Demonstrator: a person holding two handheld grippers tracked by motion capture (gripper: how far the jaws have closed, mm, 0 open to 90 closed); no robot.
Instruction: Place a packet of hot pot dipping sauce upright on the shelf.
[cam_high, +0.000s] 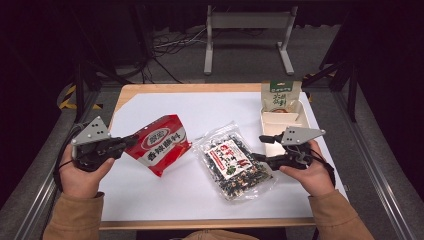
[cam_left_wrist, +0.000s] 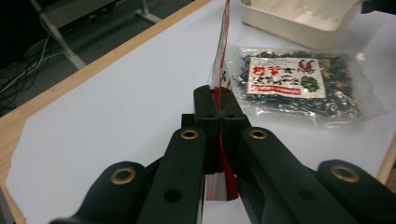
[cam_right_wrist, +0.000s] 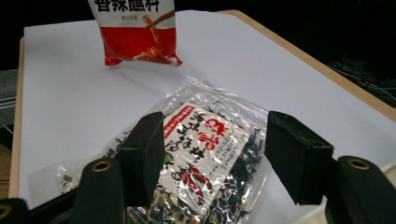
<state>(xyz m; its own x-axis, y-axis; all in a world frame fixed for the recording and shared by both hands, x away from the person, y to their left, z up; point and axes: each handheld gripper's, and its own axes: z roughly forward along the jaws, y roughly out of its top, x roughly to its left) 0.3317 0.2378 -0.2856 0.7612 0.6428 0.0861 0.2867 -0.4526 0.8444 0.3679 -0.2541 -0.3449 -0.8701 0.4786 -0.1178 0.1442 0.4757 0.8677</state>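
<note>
Your left hand-held gripper (cam_left_wrist: 218, 100) is clamped on the red seasoning packet's (cam_high: 161, 143) edge near the bench's left edge; your right hand-held gripper (cam_right_wrist: 215, 158) stands wide apart over the clear seaweed bag (cam_right_wrist: 196, 163).

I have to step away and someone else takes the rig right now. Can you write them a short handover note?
Left tool: shut on an edge of the red packet, holding it lifted off the white table.
Right tool: open, jaws on either side of the clear seaweed bag, which lies flat mid-table; not gripping.
Cream tray at the far right, a green pouch standing at its far end.
Done: red packet picked up.
Left: probably placing the red packet and seaweed bag in the tray.
</note>
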